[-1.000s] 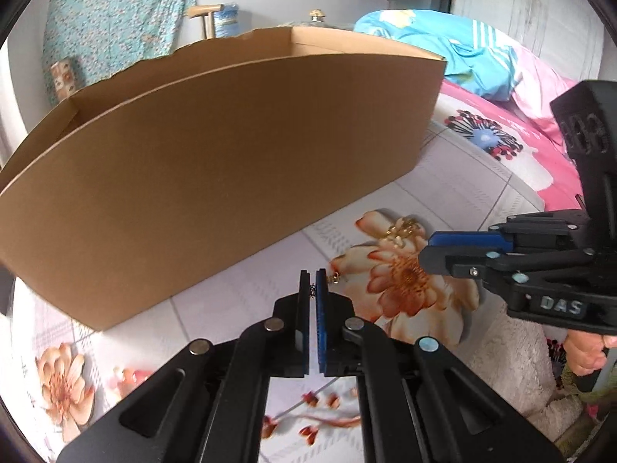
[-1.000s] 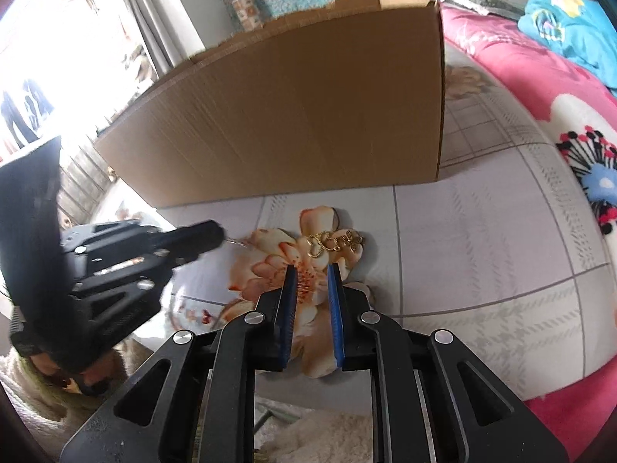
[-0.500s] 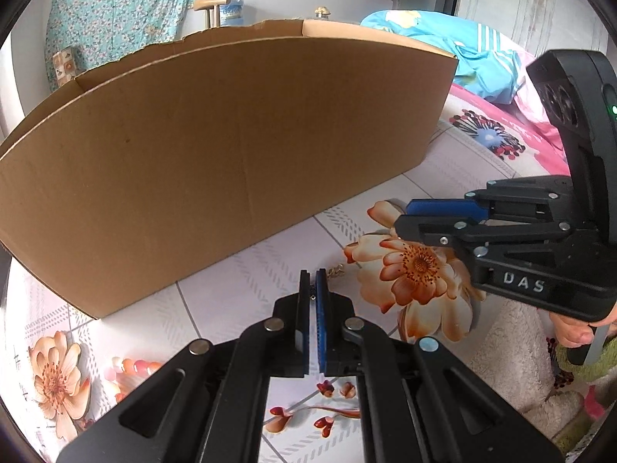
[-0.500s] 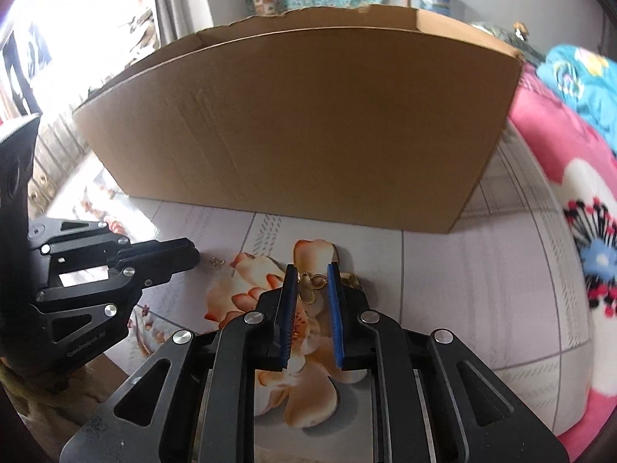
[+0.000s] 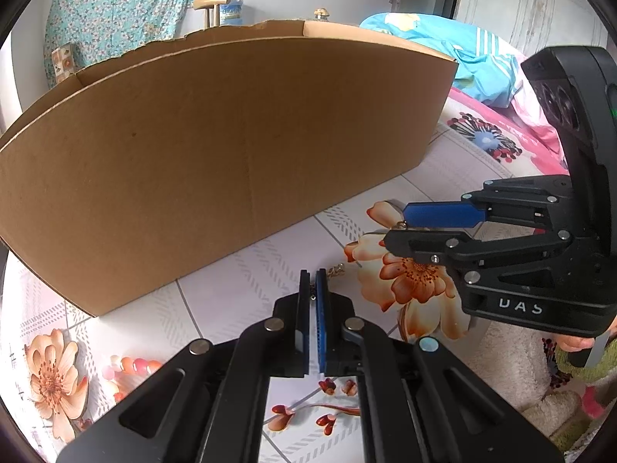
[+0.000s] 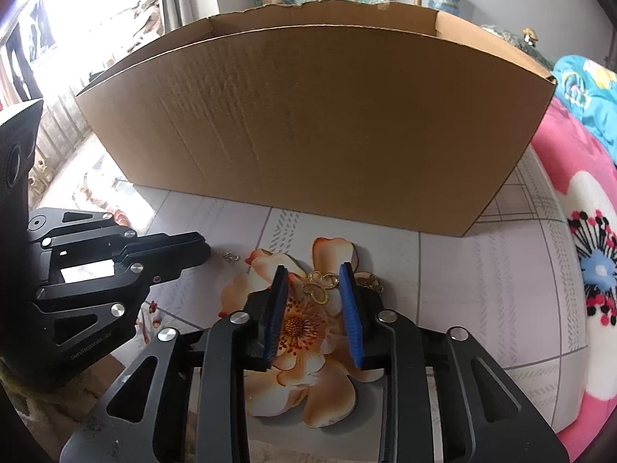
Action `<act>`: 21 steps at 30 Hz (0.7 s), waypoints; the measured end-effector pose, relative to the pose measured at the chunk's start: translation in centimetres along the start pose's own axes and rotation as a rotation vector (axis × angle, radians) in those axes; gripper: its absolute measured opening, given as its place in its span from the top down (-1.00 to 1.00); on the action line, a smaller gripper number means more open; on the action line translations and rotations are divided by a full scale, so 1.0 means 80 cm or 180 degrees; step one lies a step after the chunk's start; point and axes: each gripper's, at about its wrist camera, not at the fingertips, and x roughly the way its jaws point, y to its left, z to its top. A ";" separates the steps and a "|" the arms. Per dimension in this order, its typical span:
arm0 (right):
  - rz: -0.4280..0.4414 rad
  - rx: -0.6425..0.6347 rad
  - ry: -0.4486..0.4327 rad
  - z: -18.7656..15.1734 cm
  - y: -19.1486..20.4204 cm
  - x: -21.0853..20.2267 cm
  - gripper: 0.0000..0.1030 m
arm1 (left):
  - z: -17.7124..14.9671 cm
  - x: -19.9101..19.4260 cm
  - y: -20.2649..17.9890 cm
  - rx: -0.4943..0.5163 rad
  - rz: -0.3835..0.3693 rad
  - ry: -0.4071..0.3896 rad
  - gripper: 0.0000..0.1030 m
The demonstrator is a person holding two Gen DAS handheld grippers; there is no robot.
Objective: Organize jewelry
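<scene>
A thin gold chain with looped gold pendants (image 6: pixel 320 289) lies on the flowered tablecloth in front of a large open cardboard box (image 6: pixel 316 131). My right gripper (image 6: pixel 313 276) is open, its blue pads on either side of the pendants, low over the cloth. My left gripper (image 5: pixel 313 276) is shut on one end of the chain; the clasp end (image 5: pixel 335 270) sticks out beside its tips and also shows in the right wrist view (image 6: pixel 227 256). The right gripper (image 5: pixel 397 227) shows in the left wrist view, the left gripper (image 6: pixel 204 249) in the right wrist view.
The box wall (image 5: pixel 216 154) spans the far side of both views. A string of pink and orange beads (image 5: pixel 131 366) lies on the cloth at the left. Pink floral bedding (image 6: pixel 594 254) and a blue quilt (image 5: pixel 455 50) lie to the right. Fluffy white fabric (image 5: pixel 513 362) lies at the near edge.
My right gripper has opened wider and come down around the gold pendants. My left gripper stays shut on the chain end and has shifted slightly nearer the box.
</scene>
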 end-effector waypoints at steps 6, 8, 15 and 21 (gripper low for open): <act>-0.0008 -0.0244 0.0042 0.005 0.004 0.003 0.46 | 0.000 0.001 -0.001 0.0000 -0.0015 -0.0004 0.95; -0.0003 -0.0337 0.0060 0.005 0.005 0.004 0.50 | 0.000 0.001 -0.001 0.0009 -0.0014 -0.0007 0.95; 0.0088 -0.0462 0.0083 0.004 0.008 0.004 0.79 | 0.001 0.001 -0.001 0.0019 -0.0008 -0.0010 0.96; 0.0178 -0.0396 0.0099 0.005 0.007 0.007 0.98 | 0.001 0.002 -0.003 0.0049 0.0003 -0.0008 0.95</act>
